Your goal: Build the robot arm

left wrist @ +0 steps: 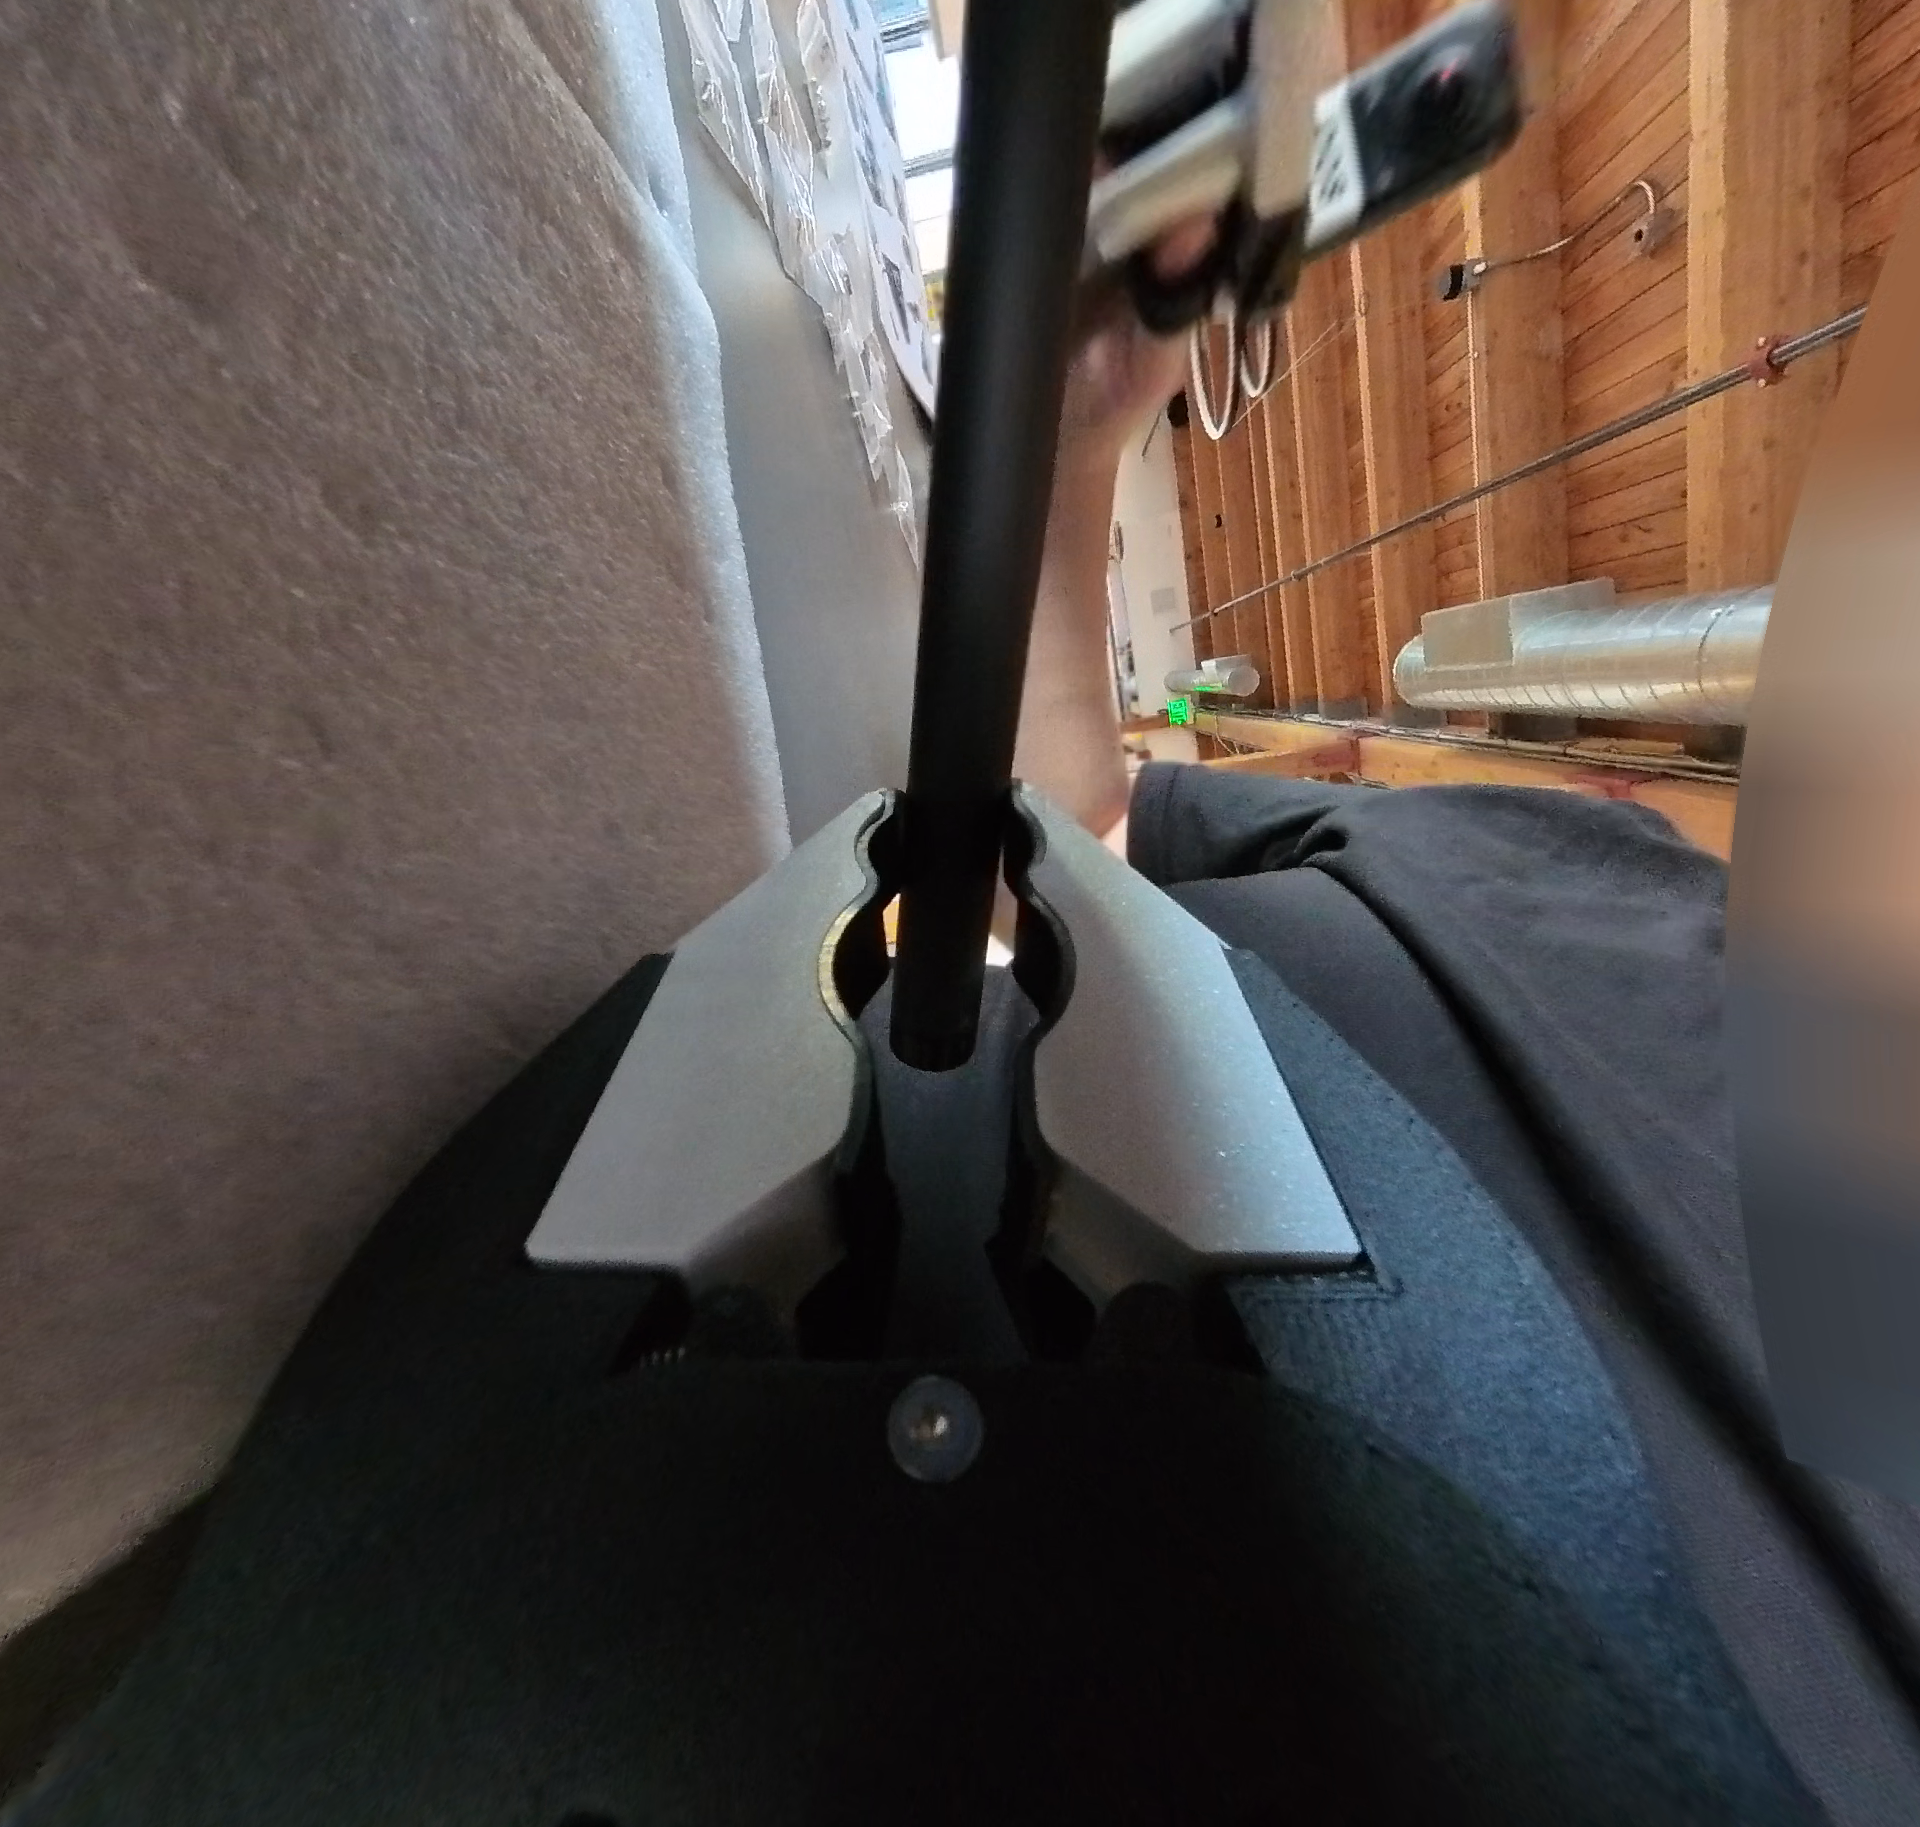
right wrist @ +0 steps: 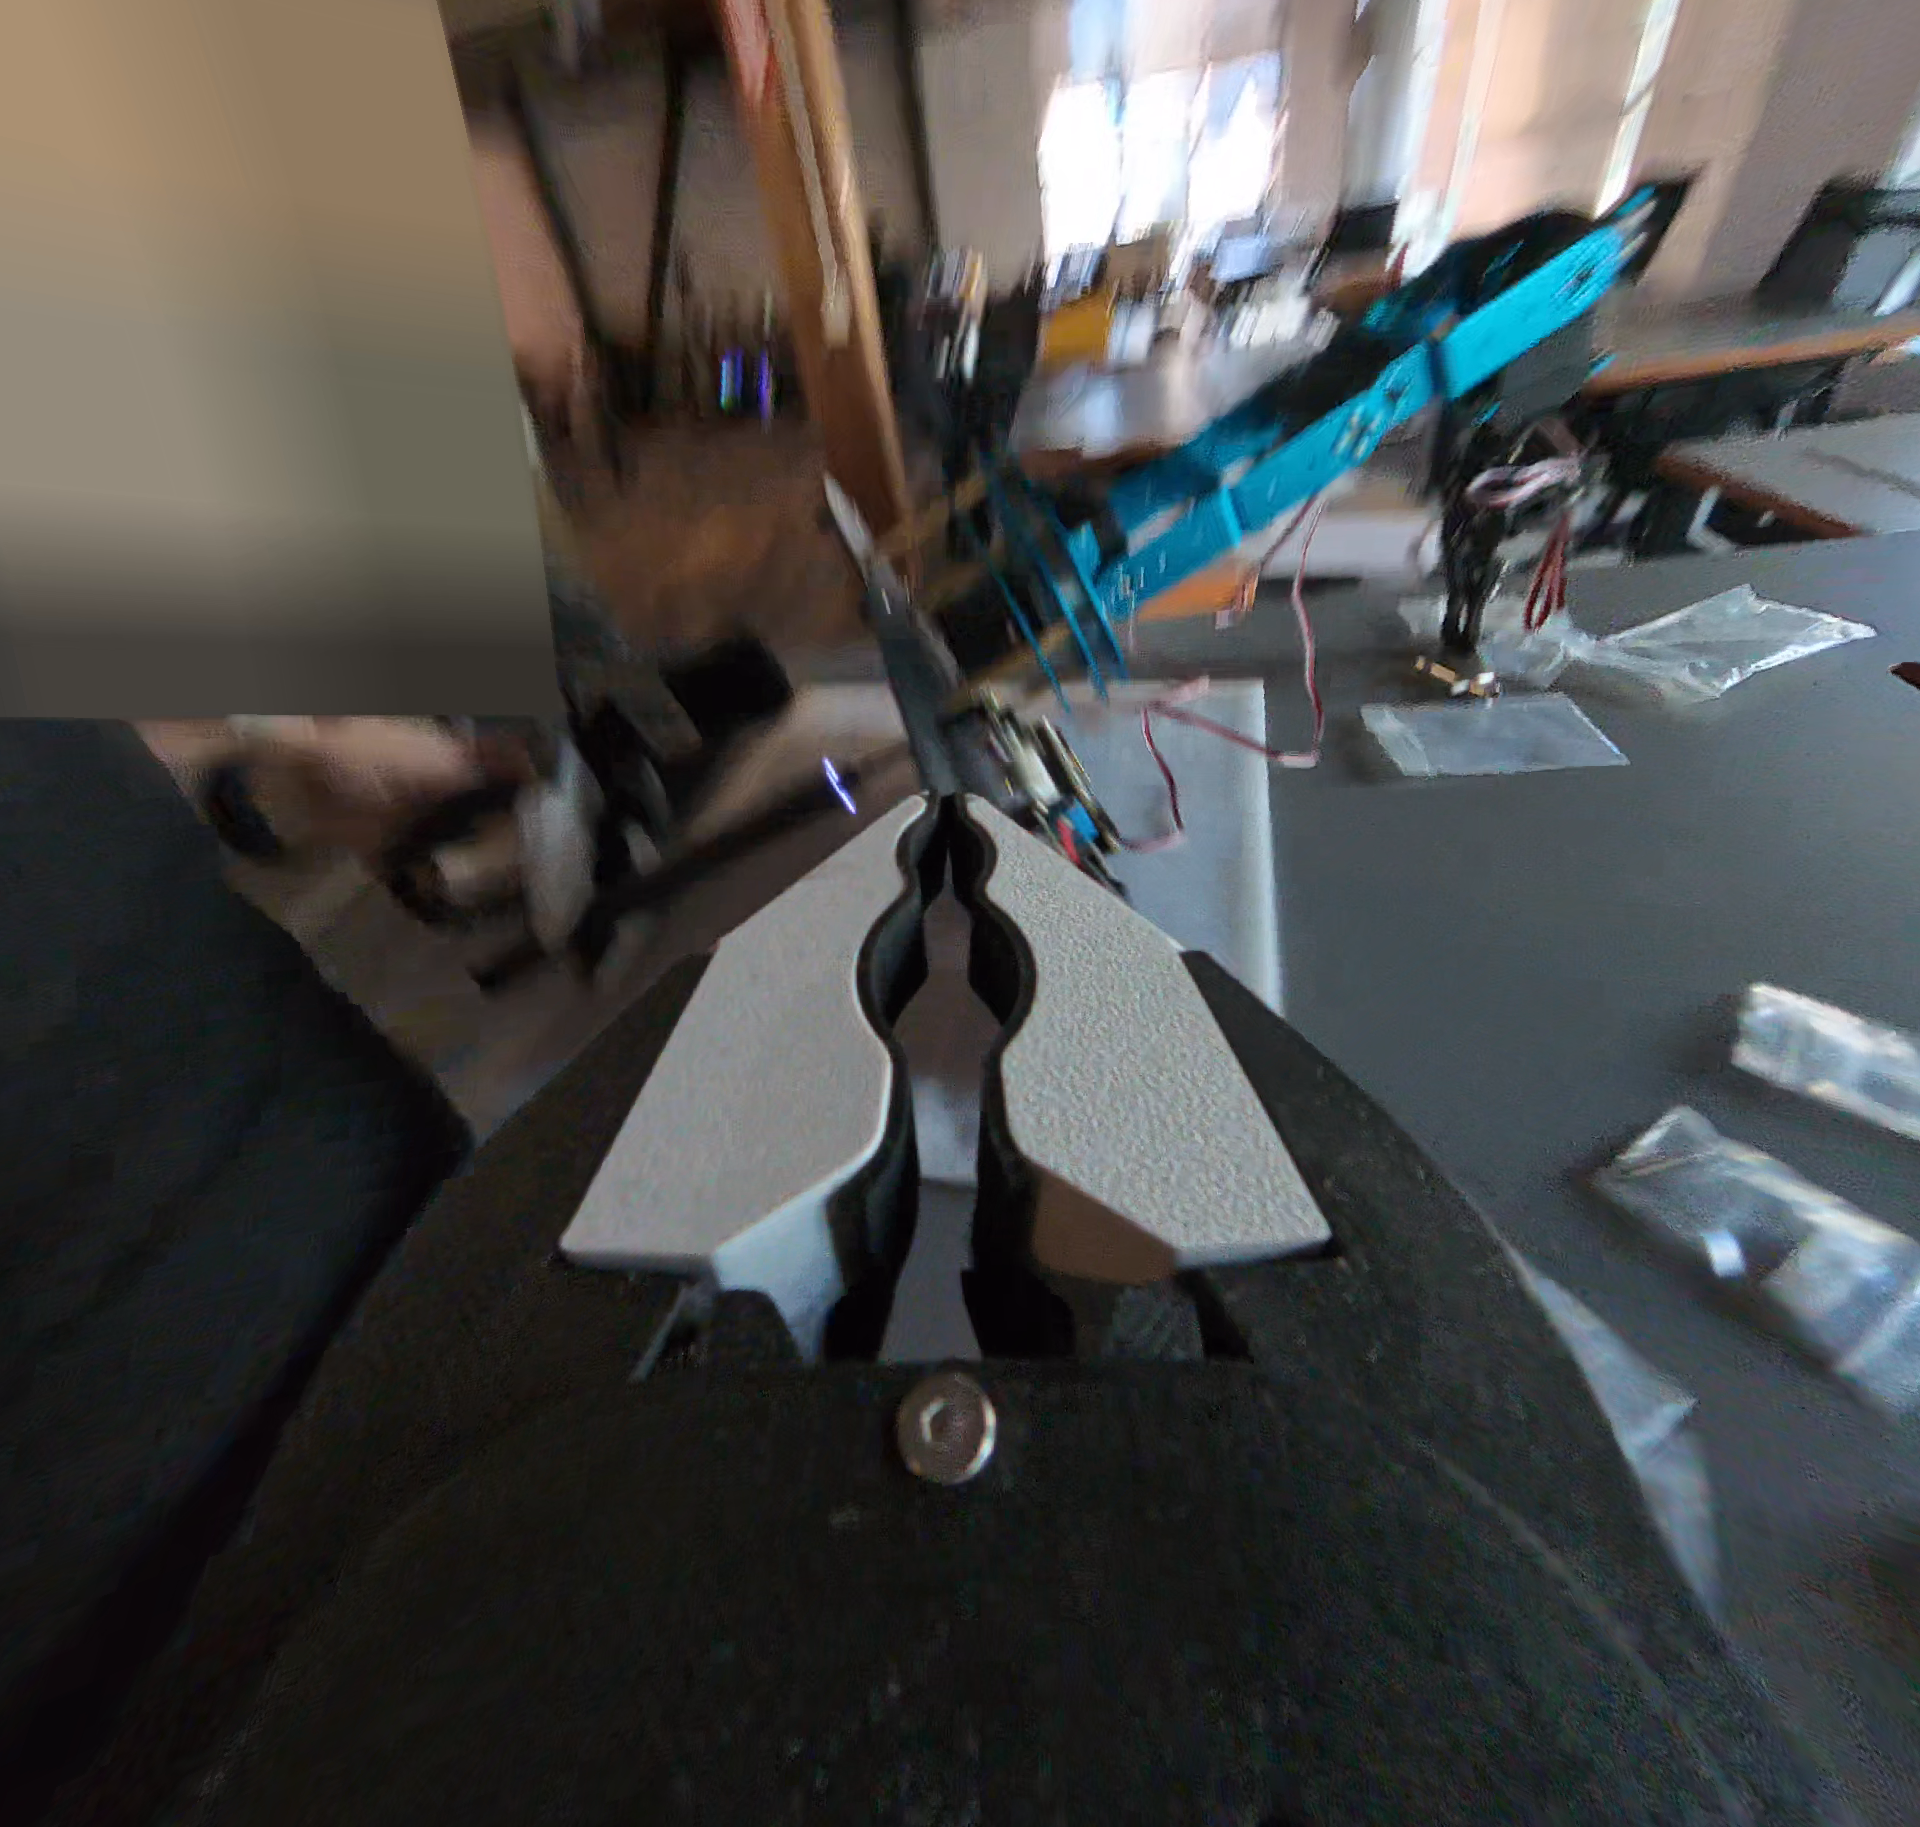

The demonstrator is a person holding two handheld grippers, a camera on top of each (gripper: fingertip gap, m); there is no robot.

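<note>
1. The left tool (left wrist: 951, 821) grips a black rod (left wrist: 997, 406), its grey fingers (left wrist: 748, 1029) clamped round the shaft, which rises toward a wooden plank ceiling (left wrist: 1621, 219).
2. The other tool (left wrist: 1299, 104), blurred and held in a hand (left wrist: 1127, 375), sits near the rod's far end.
3. The right tool (right wrist: 948, 811) is closed on a thin dark strip (right wrist: 914, 655), its tips pinching the near end.
4. Beyond it, a blue metal frame (right wrist: 1351, 447) with red wires leans over the grey bench (right wrist: 1558, 946), near clear plastic bags (right wrist: 1704, 634).
5. No writing is legible; motion blur obscures the labels.
</note>
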